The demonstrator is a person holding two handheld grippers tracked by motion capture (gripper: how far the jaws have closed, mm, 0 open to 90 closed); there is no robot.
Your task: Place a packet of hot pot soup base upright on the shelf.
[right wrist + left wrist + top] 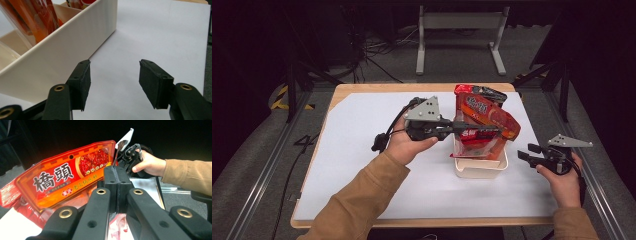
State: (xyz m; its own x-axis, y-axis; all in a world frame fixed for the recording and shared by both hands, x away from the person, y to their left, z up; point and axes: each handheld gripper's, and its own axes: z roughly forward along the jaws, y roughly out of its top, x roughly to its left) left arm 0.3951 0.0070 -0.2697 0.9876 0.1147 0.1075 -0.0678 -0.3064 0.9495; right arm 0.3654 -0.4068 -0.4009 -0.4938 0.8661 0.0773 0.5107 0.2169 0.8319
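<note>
Pinching a red packet (484, 120) in the white box (479, 167) near the tabletop's right edge, the left gripper (499, 129) is clamped. The packet looks light, floppy, slippery; grab its top edge. The right gripper (113, 83) waits with its jaws apart.

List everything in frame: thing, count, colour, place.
packets: at least three, red and orange printed foil, standing in the bin
bin: one, white, right of table centre
table sheet: one, white, covering the wooden tabletop
metal frame: one, grey, on the floor beyond the table
left hand-held gripper: one, black, jaws shut with a thin packet edge pinched between them, over the bin
right hand-held gripper: one, black, jaws open and empty, right of the bin
sleeves: two, tan, bottom edge
</note>
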